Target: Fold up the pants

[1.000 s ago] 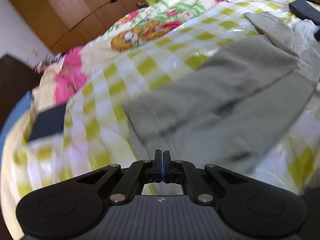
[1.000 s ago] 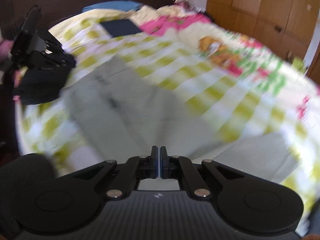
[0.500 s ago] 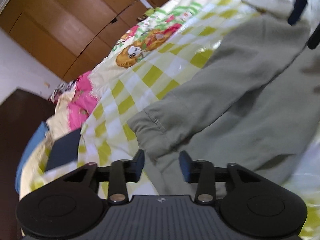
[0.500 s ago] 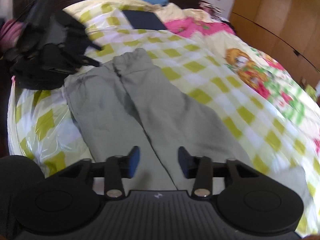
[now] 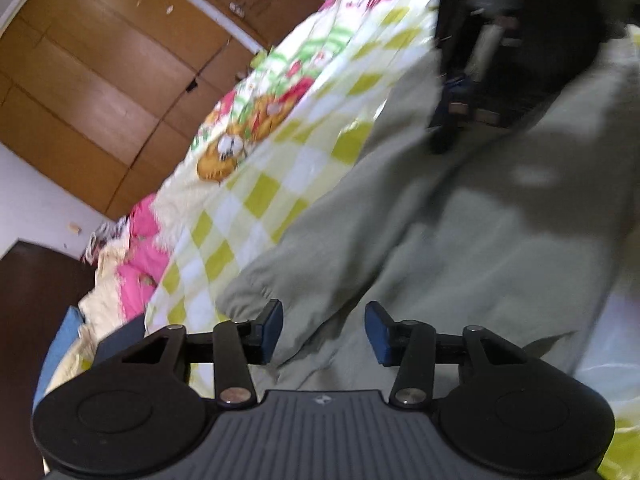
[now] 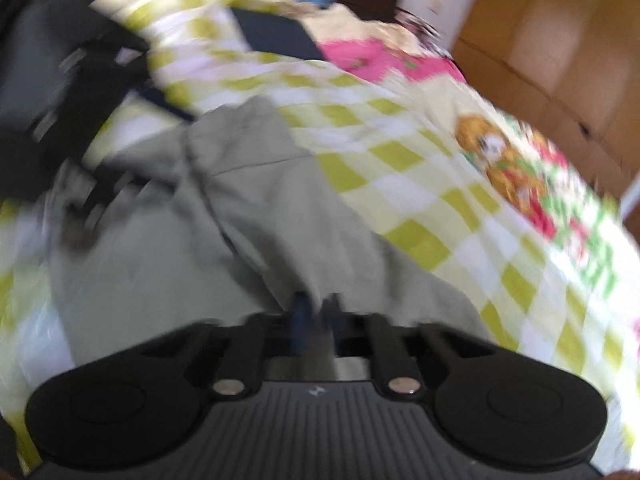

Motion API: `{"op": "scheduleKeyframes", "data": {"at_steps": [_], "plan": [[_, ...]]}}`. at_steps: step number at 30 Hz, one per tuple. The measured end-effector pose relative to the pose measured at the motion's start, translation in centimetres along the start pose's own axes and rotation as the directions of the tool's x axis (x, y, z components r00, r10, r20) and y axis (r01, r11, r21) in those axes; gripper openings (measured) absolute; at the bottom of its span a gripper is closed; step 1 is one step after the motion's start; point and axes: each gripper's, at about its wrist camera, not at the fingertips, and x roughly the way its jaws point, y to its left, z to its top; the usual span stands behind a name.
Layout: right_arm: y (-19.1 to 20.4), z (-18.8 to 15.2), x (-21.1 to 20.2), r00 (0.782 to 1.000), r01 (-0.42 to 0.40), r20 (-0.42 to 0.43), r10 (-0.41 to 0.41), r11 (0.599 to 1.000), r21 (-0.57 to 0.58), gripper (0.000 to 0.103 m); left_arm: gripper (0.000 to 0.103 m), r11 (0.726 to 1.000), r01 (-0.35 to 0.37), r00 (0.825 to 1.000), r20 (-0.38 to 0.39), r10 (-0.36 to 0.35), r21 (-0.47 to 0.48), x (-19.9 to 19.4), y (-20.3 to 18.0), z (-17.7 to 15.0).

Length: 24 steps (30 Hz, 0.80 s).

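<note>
Grey-green pants (image 5: 460,248) lie spread on a bed with a yellow-checked quilt (image 5: 256,200). My left gripper (image 5: 324,330) is open, its blue pads on either side of a leg cuff (image 5: 256,292) just below it. In the right wrist view the pants (image 6: 240,216) run away from me. My right gripper (image 6: 316,314) is nearly closed, with a fold of the pants fabric between its pads; the view is blurred. The right gripper also shows in the left wrist view (image 5: 464,100), over the pants. The left gripper shows in the right wrist view (image 6: 80,112) at far left.
A dark blue folded item (image 6: 276,36) lies on the quilt near the pillows. Wooden wardrobe doors (image 5: 100,72) stand beyond the bed. A dark wooden headboard (image 5: 28,300) is at the left. The quilt has a cartoon print (image 6: 504,160) on the far side.
Both grippers opened from shut and dropped closer to the pants. My left stays open at the cuff. My right has since closed on a fold of fabric.
</note>
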Motion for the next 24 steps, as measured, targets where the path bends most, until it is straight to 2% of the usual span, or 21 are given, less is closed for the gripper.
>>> {"op": "scheduleKeyframes", "data": {"at_steps": [2, 3, 5, 10, 12, 13, 14, 18, 20, 21, 23, 24], "plan": [[-1.2, 0.8, -0.7, 1.000, -0.026, 0.017, 0.024, 0.997, 0.076, 0.001, 0.065, 1.000, -0.013, 1.000, 0.028, 0.013, 0.009, -0.3, -0.9, 0.5], [-1.7, 1.1, -1.4, 0.999, -0.046, 0.033, 0.043, 0.993, 0.104, 0.001, 0.066, 0.999, -0.042, 0.998, 0.037, 0.042, 0.016, -0.2, -1.3, 0.7], [-1.7, 1.6, -2.6, 0.996, -0.072, 0.052, 0.067, 0.991, 0.114, 0.001, 0.068, 0.994, -0.096, 0.994, 0.051, 0.093, 0.048, 0.6, -2.0, 1.0], [-1.7, 2.1, -4.9, 0.991, -0.123, 0.067, 0.115, 0.984, 0.131, 0.001, 0.068, 0.965, -0.239, 0.971, 0.022, 0.238, 0.109, 4.1, -2.6, 1.1], [-1.7, 2.1, -5.3, 0.990, -0.126, 0.072, 0.118, 0.985, 0.120, 0.001, 0.057, 0.962, -0.257, 0.965, -0.026, 0.260, 0.088, 5.0, -1.6, 0.9], [-1.6, 2.1, -5.5, 0.990, -0.131, 0.073, 0.123, 0.984, 0.119, 0.001, 0.038, 0.964, -0.259, 0.964, -0.051, 0.262, 0.065, 5.1, -0.8, 0.6], [-1.6, 1.9, -5.6, 0.989, -0.134, 0.071, 0.127, 0.984, 0.117, 0.001, 0.027, 0.964, -0.263, 0.961, -0.078, 0.266, 0.044, 5.1, 0.0, 0.3], [-0.5, 1.0, -4.9, 0.992, -0.121, 0.042, 0.118, 0.990, 0.074, 0.001, 0.024, 0.960, -0.279, 0.955, -0.107, 0.277, 0.004, 4.2, 1.8, -0.6], [0.2, 0.6, -4.1, 0.994, -0.107, 0.018, 0.106, 0.993, 0.052, 0.005, 0.024, 0.958, -0.288, 0.953, -0.099, 0.287, 0.003, 3.9, 1.7, -0.6], [0.9, 0.4, -3.8, 0.996, -0.089, 0.016, 0.088, 0.996, 0.022, 0.009, 0.024, 0.958, -0.286, 0.954, -0.094, 0.285, 0.003, 3.7, 1.7, -0.4], [2.0, -0.1, -3.2, 0.997, -0.072, 0.012, 0.072, 0.997, -0.039, 0.031, 0.024, 0.961, -0.278, 0.957, -0.089, 0.276, -0.008, 3.5, 1.7, -0.1], [2.5, -0.4, -2.9, 0.997, -0.079, 0.002, 0.079, 0.995, -0.060, 0.051, 0.024, 0.960, -0.279, 0.957, -0.082, 0.277, -0.008, 3.3, 1.8, 0.1]]}}
